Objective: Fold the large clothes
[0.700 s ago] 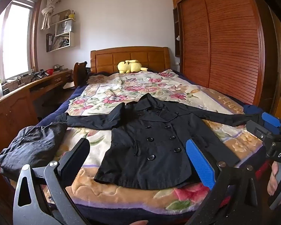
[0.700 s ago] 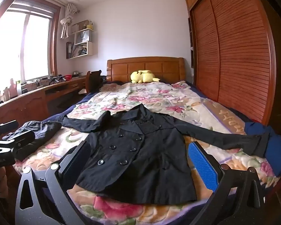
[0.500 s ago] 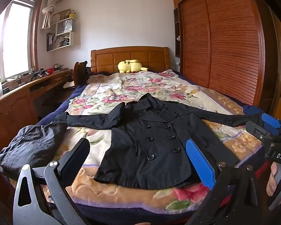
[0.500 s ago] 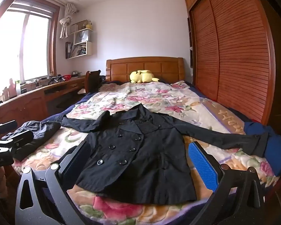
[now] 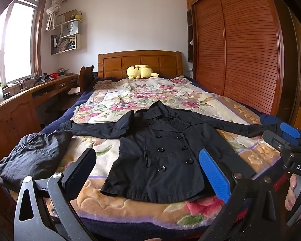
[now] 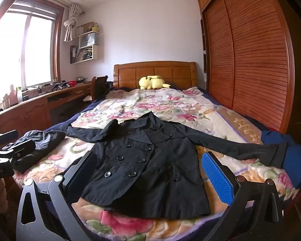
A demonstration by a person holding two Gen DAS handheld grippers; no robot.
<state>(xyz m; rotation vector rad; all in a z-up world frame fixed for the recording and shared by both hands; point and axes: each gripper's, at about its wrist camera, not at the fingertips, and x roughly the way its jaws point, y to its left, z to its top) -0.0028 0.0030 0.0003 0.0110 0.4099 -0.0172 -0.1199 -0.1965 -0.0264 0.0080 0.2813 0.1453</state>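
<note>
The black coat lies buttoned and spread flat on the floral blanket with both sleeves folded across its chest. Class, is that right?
Not quite. The black coat lies buttoned and flat on the floral blanket, but both sleeves stretch straight out sideways, as the right wrist view shows.

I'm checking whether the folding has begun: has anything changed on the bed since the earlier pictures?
Nothing visibly changed. The black coat lies spread flat on the bed with both sleeves out, and the left tool and right tool hang open above its hem, holding nothing.

Black hand-held gripper (image 5: 146,170) (blue pad)
</note>
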